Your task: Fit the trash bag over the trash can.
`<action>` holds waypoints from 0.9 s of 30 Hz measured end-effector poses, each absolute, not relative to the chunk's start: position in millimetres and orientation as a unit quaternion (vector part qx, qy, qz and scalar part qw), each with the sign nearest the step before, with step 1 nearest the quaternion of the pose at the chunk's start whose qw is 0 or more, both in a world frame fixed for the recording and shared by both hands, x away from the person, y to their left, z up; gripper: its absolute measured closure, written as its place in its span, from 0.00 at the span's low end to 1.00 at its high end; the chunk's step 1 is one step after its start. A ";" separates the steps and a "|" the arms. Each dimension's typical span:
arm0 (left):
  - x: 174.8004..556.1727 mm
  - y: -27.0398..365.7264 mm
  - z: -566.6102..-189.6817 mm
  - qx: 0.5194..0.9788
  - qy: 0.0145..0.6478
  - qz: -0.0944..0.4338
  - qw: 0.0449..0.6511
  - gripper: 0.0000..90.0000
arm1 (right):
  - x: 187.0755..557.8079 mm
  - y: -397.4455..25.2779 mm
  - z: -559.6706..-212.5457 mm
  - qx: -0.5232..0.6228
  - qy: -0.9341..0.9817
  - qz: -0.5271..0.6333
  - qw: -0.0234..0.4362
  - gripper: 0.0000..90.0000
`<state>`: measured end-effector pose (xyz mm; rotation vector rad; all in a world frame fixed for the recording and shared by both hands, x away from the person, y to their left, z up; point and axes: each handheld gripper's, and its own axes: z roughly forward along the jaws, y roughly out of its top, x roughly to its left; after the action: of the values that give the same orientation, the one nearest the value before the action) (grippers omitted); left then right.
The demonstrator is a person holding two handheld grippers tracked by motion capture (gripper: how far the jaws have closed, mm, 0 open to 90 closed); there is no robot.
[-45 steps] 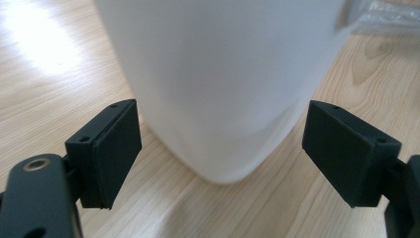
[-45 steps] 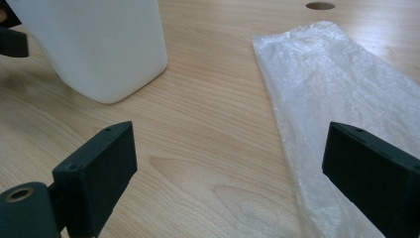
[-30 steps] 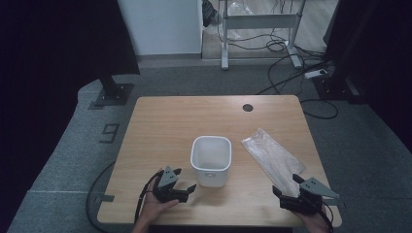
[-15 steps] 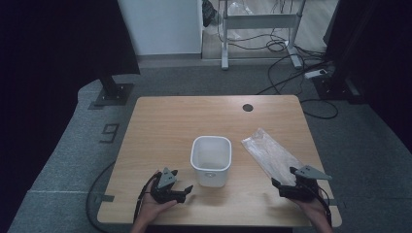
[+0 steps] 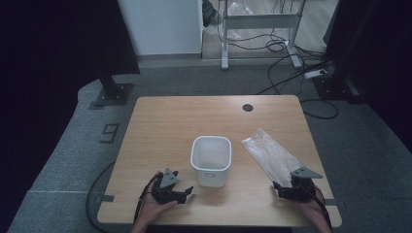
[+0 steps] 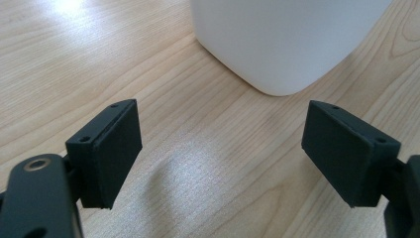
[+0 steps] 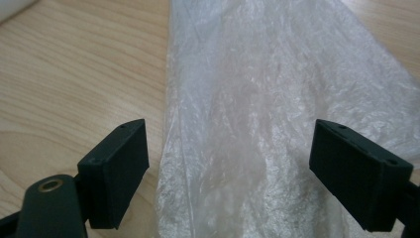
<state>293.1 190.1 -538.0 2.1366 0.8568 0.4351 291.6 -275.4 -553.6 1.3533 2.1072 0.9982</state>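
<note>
A white plastic bin (image 5: 211, 159) stands upright and empty near the table's middle front; its lower corner (image 6: 285, 44) looms just ahead of my left gripper (image 6: 220, 148). That gripper (image 5: 184, 191) is open, low over the wood, left of the bin. A clear crinkled plastic bag (image 5: 272, 158) lies flat to the bin's right. My right gripper (image 5: 282, 190) hovers at the bag's near end, open, with the bag (image 7: 267, 114) between and ahead of its jaws (image 7: 245, 168). Nothing is held.
The wooden table (image 5: 160, 131) has a round cable hole (image 5: 248, 108) at its far right. Beyond it stand a desk frame (image 5: 257, 29) with cables on the floor and a black stand base (image 5: 112, 92) at the left. A dark curtain hangs left.
My right gripper has moved left and forward along the front edge onto the bag's near end. The left gripper has shifted slightly toward the bin.
</note>
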 end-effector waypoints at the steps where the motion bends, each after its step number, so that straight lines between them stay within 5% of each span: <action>1: 293.2 190.0 -538.3 0.840 0.338 0.171 0.388 0.18 | 291.8 -275.0 -554.0 0.491 0.764 0.356 0.220 0.18; 6: 292.6 189.9 -538.2 0.841 0.338 0.172 0.386 0.18 | 292.5 -276.6 -554.5 0.506 0.758 0.346 0.224 0.24; 18: 291.9 190.7 -537.7 0.842 0.341 0.177 0.379 0.18 | 286.0 -283.8 -552.7 0.486 0.761 0.341 0.264 0.88; 27: 289.9 194.7 -533.5 0.834 0.350 0.183 0.384 0.19 | 284.3 -284.5 -551.4 0.469 0.761 0.352 0.278 0.99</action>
<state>289.9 194.7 -533.5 2.1266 0.8932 0.4671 284.3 -284.5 -551.4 1.2580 2.0433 0.9440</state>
